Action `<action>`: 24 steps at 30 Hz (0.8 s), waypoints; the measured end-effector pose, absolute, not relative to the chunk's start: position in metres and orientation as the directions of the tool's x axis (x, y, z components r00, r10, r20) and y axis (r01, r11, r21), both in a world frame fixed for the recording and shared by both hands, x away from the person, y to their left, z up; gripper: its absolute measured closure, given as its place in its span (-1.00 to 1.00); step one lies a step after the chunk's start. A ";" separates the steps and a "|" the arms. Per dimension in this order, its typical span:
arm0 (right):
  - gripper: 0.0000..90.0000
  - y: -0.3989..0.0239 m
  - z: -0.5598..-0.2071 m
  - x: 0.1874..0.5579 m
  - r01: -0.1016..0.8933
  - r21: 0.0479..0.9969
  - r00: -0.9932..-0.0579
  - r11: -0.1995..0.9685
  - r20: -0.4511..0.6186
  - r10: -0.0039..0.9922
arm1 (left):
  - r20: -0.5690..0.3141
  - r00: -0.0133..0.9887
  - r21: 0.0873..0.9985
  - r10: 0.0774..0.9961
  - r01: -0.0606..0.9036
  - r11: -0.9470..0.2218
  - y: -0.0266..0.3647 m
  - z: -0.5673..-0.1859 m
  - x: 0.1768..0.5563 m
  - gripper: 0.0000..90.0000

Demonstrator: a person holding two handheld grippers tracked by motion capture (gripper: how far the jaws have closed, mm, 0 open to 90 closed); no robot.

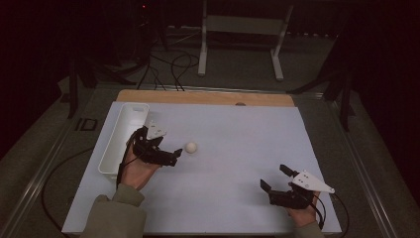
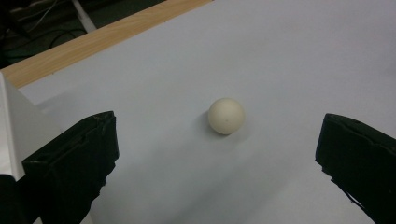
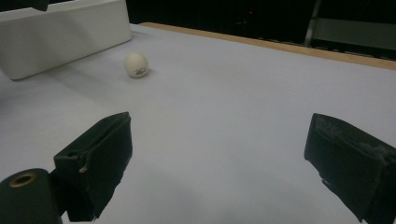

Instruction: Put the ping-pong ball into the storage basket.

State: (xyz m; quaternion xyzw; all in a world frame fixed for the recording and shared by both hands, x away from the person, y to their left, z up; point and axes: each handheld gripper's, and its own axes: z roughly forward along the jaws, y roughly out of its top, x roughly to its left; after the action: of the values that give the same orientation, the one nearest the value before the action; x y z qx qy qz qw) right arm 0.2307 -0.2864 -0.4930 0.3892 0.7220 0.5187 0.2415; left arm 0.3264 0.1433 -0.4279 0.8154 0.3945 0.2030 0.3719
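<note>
Left claw [image 1: 174, 154], jaws spread wide and holding nothing, aimed at the small white ball [image 1: 191, 147] just ahead and slightly to the right of its tips, apart from it; ball round, so no long axis to line up with, and framed between the two jaws in the left gripper view [image 2: 226, 116]. Resting on the bare white table [image 1: 233, 148], near the long white bin [image 1: 124, 136] at the left edge, whose inside looks empty. Right claw [image 1: 275, 178], likewise spread and empty, well apart near the right front corner, so clearly the farther of the two.
</note>
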 end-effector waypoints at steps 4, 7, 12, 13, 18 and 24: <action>-0.85 -0.287 -0.493 0.231 0.312 0.937 -0.580 0.159 0.055 0.813 | 0.037 0.607 0.762 0.794 0.497 -0.416 0.140 -0.428 0.328 -1.00; -0.85 -0.287 -0.493 0.231 0.312 0.937 -0.580 0.159 0.055 0.813 | 0.040 0.609 0.755 0.792 0.501 -0.423 0.137 -0.428 0.330 -1.00; -0.85 -0.286 -0.493 0.231 0.313 0.936 -0.580 0.159 0.055 0.813 | 0.039 0.609 0.750 0.792 0.506 -0.426 0.134 -0.427 0.333 -1.00; -0.85 -0.286 -0.493 0.231 0.313 0.936 -0.580 0.159 0.056 0.813 | 0.039 0.609 0.750 0.792 0.506 -0.426 0.134 -0.427 0.333 -1.00; -0.85 -0.287 -0.493 0.231 0.311 0.937 -0.581 0.162 0.053 0.812 | 0.034 0.604 0.738 0.797 0.522 -0.427 0.132 -0.429 0.338 -1.00; -0.85 -0.287 -0.493 0.231 0.311 0.936 -0.581 0.162 0.053 0.812 | 0.030 0.603 0.726 0.797 0.535 -0.432 0.127 -0.431 0.342 -1.00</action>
State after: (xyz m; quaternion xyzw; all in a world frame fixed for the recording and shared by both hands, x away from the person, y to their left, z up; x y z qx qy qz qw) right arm 0.2309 -0.2865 -0.4931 0.3885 0.7229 0.5177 0.2418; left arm 0.3416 0.1270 -0.4307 0.8249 0.4038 0.1885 0.3478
